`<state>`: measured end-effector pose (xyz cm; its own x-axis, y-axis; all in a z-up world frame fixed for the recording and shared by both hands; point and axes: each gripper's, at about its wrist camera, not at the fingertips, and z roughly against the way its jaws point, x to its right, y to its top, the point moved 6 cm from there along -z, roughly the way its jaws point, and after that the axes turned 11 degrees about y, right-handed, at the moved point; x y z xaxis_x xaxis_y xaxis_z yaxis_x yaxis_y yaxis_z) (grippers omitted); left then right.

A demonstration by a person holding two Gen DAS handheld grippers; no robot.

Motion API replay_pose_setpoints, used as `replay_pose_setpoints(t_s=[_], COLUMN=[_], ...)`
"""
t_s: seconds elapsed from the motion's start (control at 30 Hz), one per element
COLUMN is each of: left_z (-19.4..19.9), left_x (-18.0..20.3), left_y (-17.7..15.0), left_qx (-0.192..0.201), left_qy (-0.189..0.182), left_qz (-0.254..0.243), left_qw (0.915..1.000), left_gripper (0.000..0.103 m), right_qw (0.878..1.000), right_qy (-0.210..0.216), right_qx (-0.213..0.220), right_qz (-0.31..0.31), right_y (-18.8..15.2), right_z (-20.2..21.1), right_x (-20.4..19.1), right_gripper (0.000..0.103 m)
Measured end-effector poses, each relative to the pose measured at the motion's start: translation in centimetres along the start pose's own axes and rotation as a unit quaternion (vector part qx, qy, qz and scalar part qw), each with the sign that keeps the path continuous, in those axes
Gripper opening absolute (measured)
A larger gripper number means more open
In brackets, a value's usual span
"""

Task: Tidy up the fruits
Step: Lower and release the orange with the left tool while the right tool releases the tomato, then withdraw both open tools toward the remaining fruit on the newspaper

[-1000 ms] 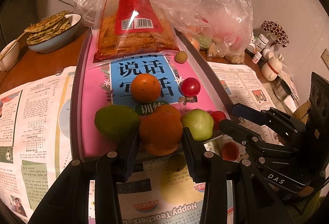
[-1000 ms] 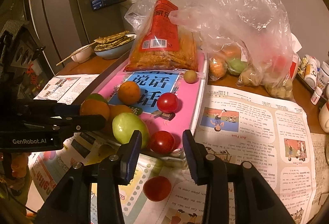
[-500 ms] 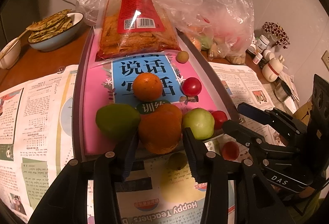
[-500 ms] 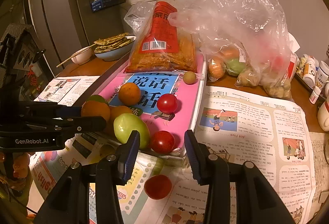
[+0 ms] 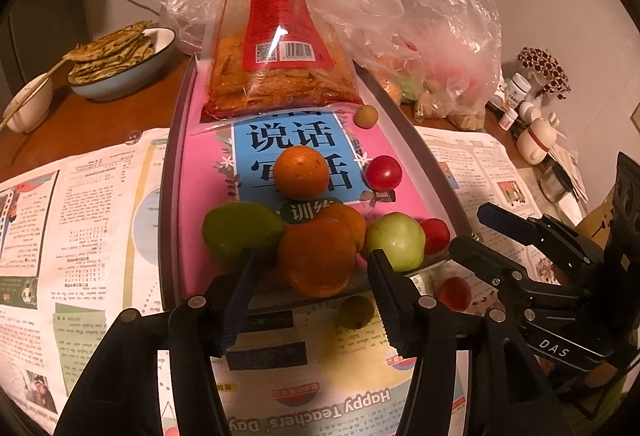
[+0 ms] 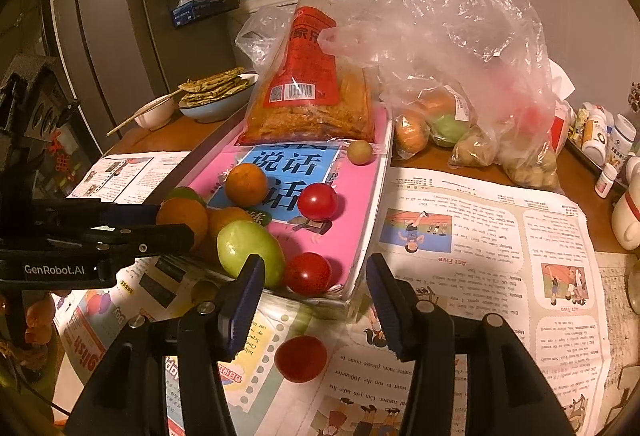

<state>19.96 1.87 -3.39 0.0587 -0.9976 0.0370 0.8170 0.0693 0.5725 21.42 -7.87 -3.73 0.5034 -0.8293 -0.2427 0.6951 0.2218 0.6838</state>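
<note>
Fruit lies on a pink book [image 5: 200, 196]. In the left wrist view my left gripper [image 5: 314, 260] straddles the front orange [image 5: 316, 256]; its jaws are opening and the pads stand just off the peel. Green fruits [image 5: 240, 232] [image 5: 396, 240] flank that orange. In the right wrist view my right gripper [image 6: 314, 268] is also opening, with a red tomato [image 6: 308, 273] between its fingers, untouched. Another tomato [image 6: 300, 358] lies on the newspaper below. Farther back are an orange [image 6: 245, 184], a tomato [image 6: 317, 201] and a small yellowish fruit [image 6: 360, 152].
A bag of snacks [image 5: 276, 56] leans on the book's far end. Clear plastic bags with more fruit [image 6: 460, 96] sit to the right. A bowl of flatbreads [image 5: 120, 64] stands at the back left, bottles [image 6: 616, 136] at the far right. Newspaper [image 6: 480, 236] covers the table.
Both grippers' jaws have spread wider. The left fingers, which were against the front orange, now stand apart from it. Neither hand has shifted and no fruit has moved.
</note>
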Motion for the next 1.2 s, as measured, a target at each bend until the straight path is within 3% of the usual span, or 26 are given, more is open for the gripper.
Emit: replay_pose_setpoints(t_s=[0.77,1.2], left_z=[1.5,3.2], left_x=[-2.9,-2.3], left_y=[0.3,0.7], left_qx=[0.019,0.04], left_qy=[0.017,0.011], left_qz=[0.037,0.032], left_qw=[0.999,0.9986], left_gripper=[0.068,0.075], right_qw=[1.0,1.0], right_qy=[-0.008,-0.015], right_qx=[0.011,0.024], right_qz=[-0.004,-0.01], right_y=[0.1,0.3], right_z=[1.0,2.3], right_x=[0.0,0.4], right_gripper=[0.058,0.063])
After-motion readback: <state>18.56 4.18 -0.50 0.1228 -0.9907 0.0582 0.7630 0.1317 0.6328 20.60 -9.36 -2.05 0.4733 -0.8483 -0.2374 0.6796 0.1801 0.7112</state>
